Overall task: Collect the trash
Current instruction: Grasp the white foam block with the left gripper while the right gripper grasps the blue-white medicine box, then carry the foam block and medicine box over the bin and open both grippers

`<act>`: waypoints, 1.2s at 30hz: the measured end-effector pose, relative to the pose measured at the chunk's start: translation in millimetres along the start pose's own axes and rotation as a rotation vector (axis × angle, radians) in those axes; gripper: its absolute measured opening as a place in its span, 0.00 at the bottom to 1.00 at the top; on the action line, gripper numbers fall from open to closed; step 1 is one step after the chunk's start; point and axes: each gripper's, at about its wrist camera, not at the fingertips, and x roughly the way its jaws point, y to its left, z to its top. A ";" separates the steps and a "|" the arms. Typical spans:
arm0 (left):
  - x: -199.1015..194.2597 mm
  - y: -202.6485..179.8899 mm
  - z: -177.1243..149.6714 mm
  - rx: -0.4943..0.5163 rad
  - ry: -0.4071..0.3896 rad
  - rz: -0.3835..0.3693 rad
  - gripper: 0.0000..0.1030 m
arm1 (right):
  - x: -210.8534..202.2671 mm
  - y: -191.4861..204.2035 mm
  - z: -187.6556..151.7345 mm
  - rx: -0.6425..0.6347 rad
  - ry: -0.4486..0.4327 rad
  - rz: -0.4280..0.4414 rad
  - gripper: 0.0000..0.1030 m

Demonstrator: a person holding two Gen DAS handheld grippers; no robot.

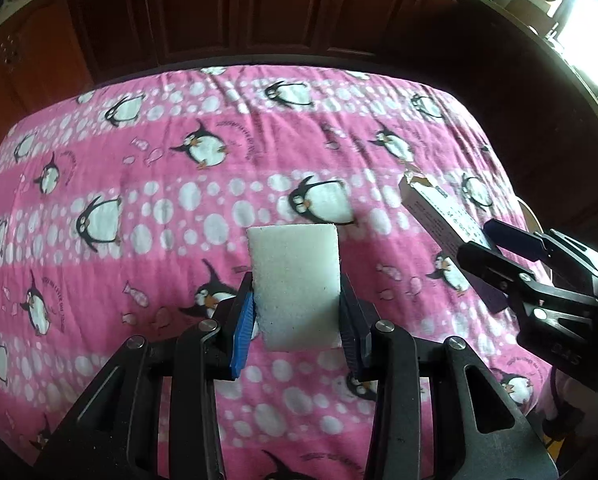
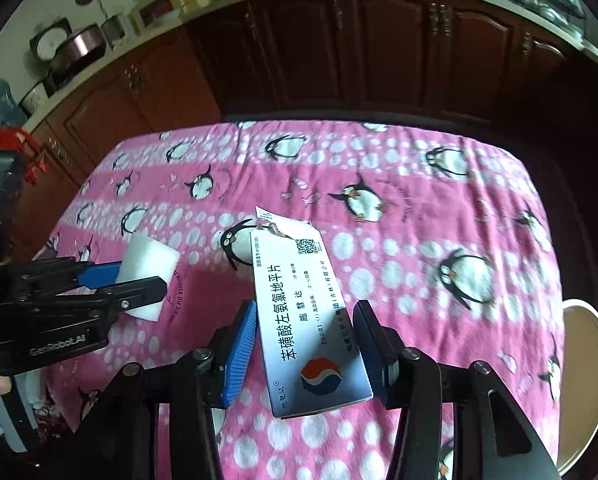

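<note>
So your left gripper (image 1: 297,312) has its fingers (image 1: 243,332) clamped on a white foam block (image 1: 295,280). It's a chunky rectangle with a grainy, slightly fuzzy face and a ragged bottom edge, sticking up out of the blue ribbed pads and held clear above the pink penguin blanket (image 1: 139,184). From the right wrist view you can see the same foam block (image 2: 149,260) off to the left, pinched in the left gripper (image 2: 139,280).

Your right gripper (image 2: 305,344) is gripping a medicine box (image 2: 299,312): thin glossy cardboard, long and flat, white fading to blue-grey, with black Chinese print, a QR code and a red-and-blue logo near the fingers. The far end flap is torn open and ragged. The pad on the right sits against the box edge, and the one on the left looks right up against it too. In the left view that medicine box (image 1: 439,216) pokes out of the right gripper (image 1: 483,240) at a slant, lifted off the blanket.

The blanket is soft fleece, pink stripes with white dots and penguins, covering the whole surface. At the right edge there's a round cream-coloured container rim (image 2: 597,360), mostly cut off; can't tell what's in it. Dark wooden cabinets (image 2: 379,52) run behind.
</note>
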 end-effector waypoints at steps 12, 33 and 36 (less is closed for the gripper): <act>-7.5 -47.4 5.9 0.084 -0.018 -0.043 0.34 | -41.0 -32.3 -19.3 0.081 -0.071 -0.013 0.45; 14.4 -216.0 24.3 0.346 0.035 -0.224 0.34 | -124.0 -187.9 -83.9 0.412 -0.167 -0.191 0.44; 23.5 -241.1 25.9 0.368 0.058 -0.259 0.34 | -127.0 -215.8 -98.4 0.470 -0.152 -0.225 0.44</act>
